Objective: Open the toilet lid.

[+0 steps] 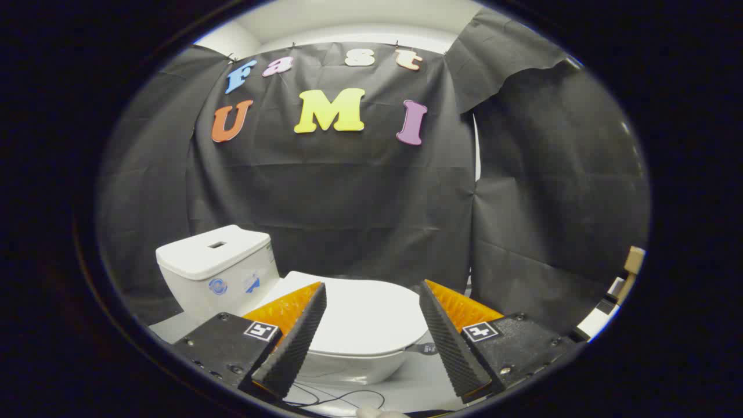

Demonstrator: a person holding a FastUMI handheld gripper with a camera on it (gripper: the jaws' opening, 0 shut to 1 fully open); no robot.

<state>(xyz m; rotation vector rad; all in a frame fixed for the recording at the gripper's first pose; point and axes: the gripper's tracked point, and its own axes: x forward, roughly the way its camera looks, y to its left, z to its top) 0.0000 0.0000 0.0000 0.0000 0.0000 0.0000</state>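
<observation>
I am holding the gripper (371,293) up in front of the toilet, and its two fingers are standing wide apart with nothing between them. Neither finger is touching anything; they are hanging in the air short of the bowl. Each finger is carrying a small square marker on its flat base (one on my left (260,331), one on my right (480,332)).

Through the gap between the fingers I am looking straight at the lid (363,316), the thing I am here for. It is lying flat and shut on the bowl (354,367), white and smooth, with its rounded front edge pointing toward my right finger. The left finger is overlapping the lid's near-left part in my view, though I cannot tell how far above it that finger is.

Beyond the left finger the tank (217,268) is standing, white and boxy, with a rectangular slot in its top and two small bluish stickers on its front face. It is joining the lid's back end.

Below the bowl a thin dark cable (339,399) is curling across the pale floor (418,386), just under the gap between my fingers.

Behind everything the black cloth (348,209) is hanging as the booth's wall, creased and overlapping in panels. Off past my right finger some boxy items (630,270) are sitting at the cloth's foot, too small to make out.
</observation>
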